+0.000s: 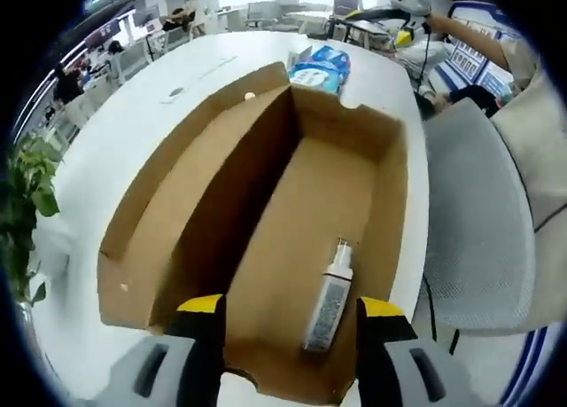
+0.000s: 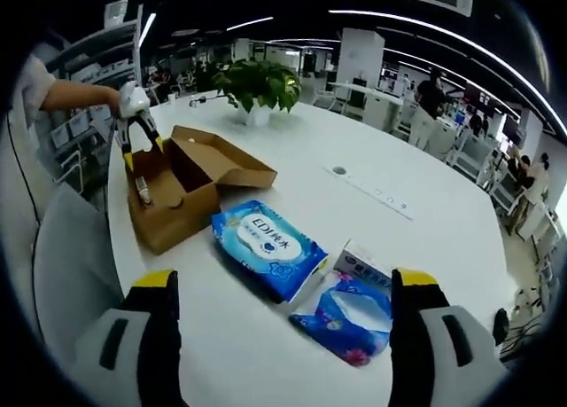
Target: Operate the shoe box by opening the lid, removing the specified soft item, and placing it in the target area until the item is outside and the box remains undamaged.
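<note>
On the white table (image 1: 133,114), a potted plant (image 1: 22,203) is sitting at the far left edge of the left gripper view, and next to it the brown cardboard shoe box (image 1: 266,247) is lying open, its lid (image 1: 190,176) folded back flat to the left of the tray. Inside the box, a small white pump bottle (image 1: 330,301) is lying on its side on the cardboard floor, near the right wall. Beyond the box's far end, a blue pack of wipes (image 1: 321,67) is resting on the table. The left gripper (image 1: 291,323) is hanging over the near end of the box with its two yellow-tipped jaws spread wide and nothing between them; the bottle is showing in the gap but lies below, apart from both jaws. To the right, a grey chair (image 1: 478,221) is standing beside the table.

Looking at the right gripper view, a person's hand (image 2: 133,97) is holding the other gripper over the open box (image 2: 177,194) at the left. Just right of the box, the blue pack of wipes (image 2: 270,243) is lying flat, and further right a small white carton (image 2: 368,265) is sitting beside a blue soft pouch (image 2: 350,314), the two touching. The right gripper (image 2: 283,323) is hovering above the table with its jaws spread wide apart, gripping nothing. A leafy plant in a white pot (image 2: 259,88) is standing at the far side.
</note>
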### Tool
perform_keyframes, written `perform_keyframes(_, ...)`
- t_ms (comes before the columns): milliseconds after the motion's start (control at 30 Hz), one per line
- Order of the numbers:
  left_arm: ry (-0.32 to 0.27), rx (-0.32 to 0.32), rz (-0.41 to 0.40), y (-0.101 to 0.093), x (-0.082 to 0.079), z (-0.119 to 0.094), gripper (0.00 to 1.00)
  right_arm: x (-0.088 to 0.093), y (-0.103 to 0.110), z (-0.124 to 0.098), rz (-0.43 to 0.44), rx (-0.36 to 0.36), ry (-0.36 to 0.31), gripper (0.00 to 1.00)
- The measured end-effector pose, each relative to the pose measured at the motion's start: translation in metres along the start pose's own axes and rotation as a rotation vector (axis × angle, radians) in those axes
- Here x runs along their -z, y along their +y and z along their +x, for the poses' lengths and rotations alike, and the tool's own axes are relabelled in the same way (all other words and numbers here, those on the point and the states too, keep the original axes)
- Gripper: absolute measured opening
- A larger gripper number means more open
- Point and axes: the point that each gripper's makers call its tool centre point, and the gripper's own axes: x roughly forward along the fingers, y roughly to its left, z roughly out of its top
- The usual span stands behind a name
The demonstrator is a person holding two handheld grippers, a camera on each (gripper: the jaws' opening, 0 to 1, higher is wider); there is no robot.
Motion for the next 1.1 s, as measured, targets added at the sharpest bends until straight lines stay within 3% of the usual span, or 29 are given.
perform_keyframes(133, 0.081, 0.032, 0.089, -0.004, 0.006, 0.009, 0.61, -0.002, 0.010, -0.006, 0.002, 0.016, -0.018, 0.96)
perform_keyframes(467, 0.160, 0.087, 0.222, -0.008, 0.008, 0.023, 0.59, 0.011, 0.030, -0.016, 0.036, 0.031, -0.015, 0.96)
perform_keyframes(633, 0.216, 0.123, 0.274, -0.007, 0.020, 0.035, 0.56, 0.017, 0.038, -0.018, 0.053, 0.035, -0.011, 0.96)
perform_keyframes(1100, 0.259, 0.203, 0.355, -0.013, 0.023, 0.058, 0.50, 0.028, 0.033, -0.024, 0.054, 0.067, 0.024, 0.96)
